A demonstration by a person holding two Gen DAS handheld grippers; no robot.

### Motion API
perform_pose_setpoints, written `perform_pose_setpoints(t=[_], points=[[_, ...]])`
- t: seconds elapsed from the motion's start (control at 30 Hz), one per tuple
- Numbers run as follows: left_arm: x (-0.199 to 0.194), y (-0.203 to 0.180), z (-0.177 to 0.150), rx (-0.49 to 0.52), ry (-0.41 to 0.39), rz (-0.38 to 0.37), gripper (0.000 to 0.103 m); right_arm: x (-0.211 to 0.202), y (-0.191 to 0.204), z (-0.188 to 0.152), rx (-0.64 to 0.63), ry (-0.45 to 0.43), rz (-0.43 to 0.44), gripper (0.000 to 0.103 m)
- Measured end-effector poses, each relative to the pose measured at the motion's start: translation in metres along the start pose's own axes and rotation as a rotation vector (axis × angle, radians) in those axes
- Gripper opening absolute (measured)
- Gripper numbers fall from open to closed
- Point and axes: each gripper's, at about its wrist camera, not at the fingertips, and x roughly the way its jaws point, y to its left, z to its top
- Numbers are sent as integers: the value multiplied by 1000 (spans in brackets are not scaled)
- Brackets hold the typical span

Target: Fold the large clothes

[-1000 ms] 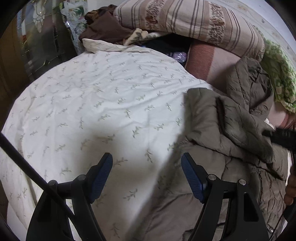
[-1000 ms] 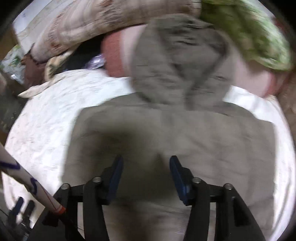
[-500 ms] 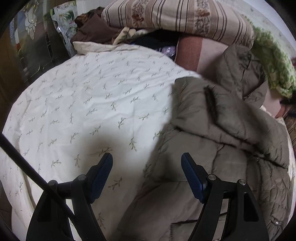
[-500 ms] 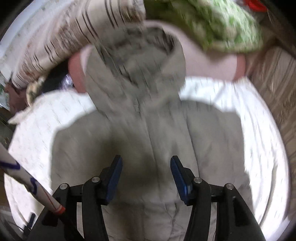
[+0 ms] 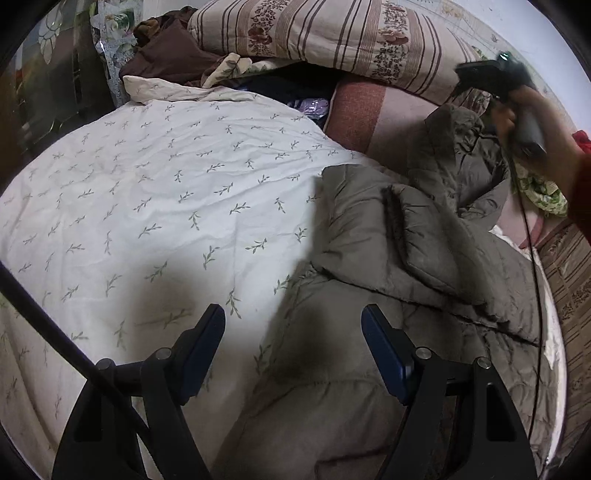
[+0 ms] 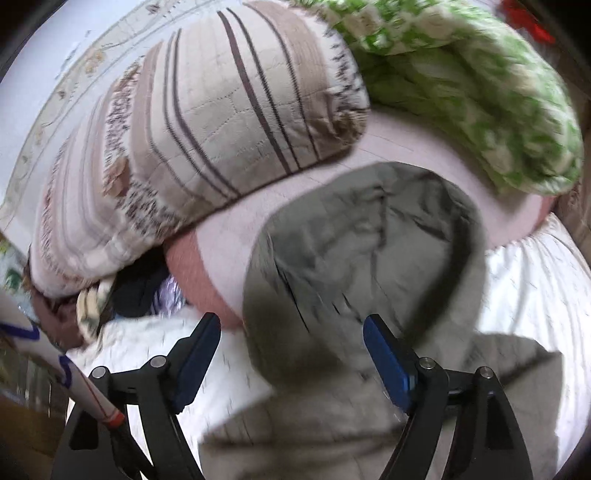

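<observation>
A grey-brown quilted padded jacket (image 5: 424, 258) lies on a cream bedsheet printed with small green sprigs (image 5: 166, 192). Far off sit a beige pillow with brown stripes and florals (image 5: 332, 33) and a green-and-white leafy cushion (image 6: 461, 92).

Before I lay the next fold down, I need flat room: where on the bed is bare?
Bare sheet runs left of the olive jacket, from the left gripper up toward the striped pillow. Crowded: the head end, with pillows, brown clothes and the jacket's hood.
</observation>
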Motion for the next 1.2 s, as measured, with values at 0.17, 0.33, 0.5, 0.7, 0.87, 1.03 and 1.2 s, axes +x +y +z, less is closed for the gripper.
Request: perform_pose_setpoints(t=[0.17, 0.33, 0.5, 0.7, 0.87, 1.03, 1.2], points=[[20, -3, -3, 24, 64, -11, 75, 56, 11, 17, 12, 11, -77, 84], [17, -3, -1, 20, 61, -14, 75, 59, -8, 0, 30, 58, -57, 7], [3, 5, 3, -12, 31, -10, 75, -20, -4, -32, -103, 24, -40, 7], [-10, 21, 3, -63, 16, -17, 75, -139, -16, -115, -188, 35, 61, 6], [-16, 32, 2, -95, 7, -23, 75, -197, -30, -218, -247, 41, 119, 6], [-17, 37, -1, -106, 8, 7, 75, -147, -58, -282, -167, 143, 85, 6], [-16, 32, -4, -68, 2, 38, 75, -88, -84, -279, -46, 234, 75, 6]])
